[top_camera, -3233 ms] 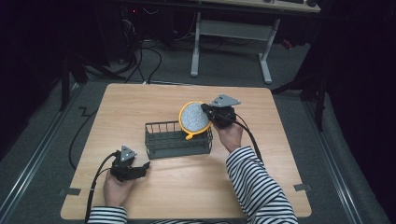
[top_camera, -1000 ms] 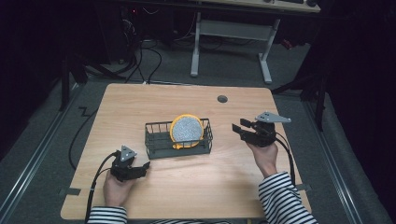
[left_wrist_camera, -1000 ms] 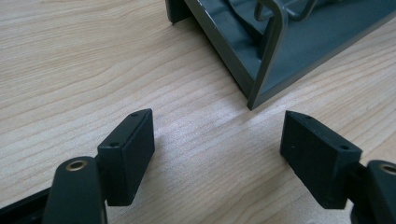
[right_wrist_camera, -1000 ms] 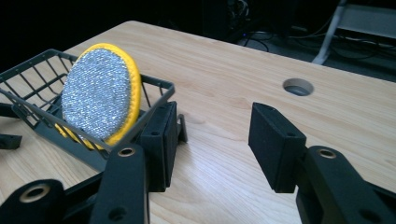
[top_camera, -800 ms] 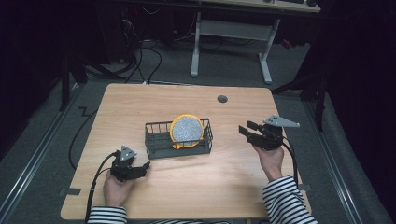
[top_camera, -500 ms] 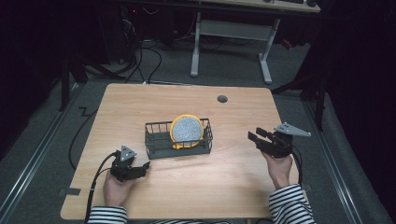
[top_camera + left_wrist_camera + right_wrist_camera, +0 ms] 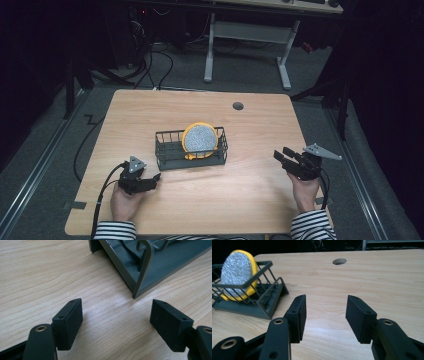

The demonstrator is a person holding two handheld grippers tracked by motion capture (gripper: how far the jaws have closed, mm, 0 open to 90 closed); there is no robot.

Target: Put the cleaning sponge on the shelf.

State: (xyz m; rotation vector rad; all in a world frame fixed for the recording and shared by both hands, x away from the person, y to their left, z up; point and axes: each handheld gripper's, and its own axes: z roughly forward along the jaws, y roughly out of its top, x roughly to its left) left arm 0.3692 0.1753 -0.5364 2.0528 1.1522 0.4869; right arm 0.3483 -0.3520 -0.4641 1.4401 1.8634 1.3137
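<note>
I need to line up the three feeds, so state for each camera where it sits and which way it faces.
High view: above the person's side, looking forward and down on the table; shows both forearms, the left gripper and the right gripper.
Left gripper view: low over the wood, facing a corner of the wire rack, between its open jaws.
Right gripper view: low, facing across the table to the rack and the yellow scouring pad.
Shared: all three show the rack.
</note>
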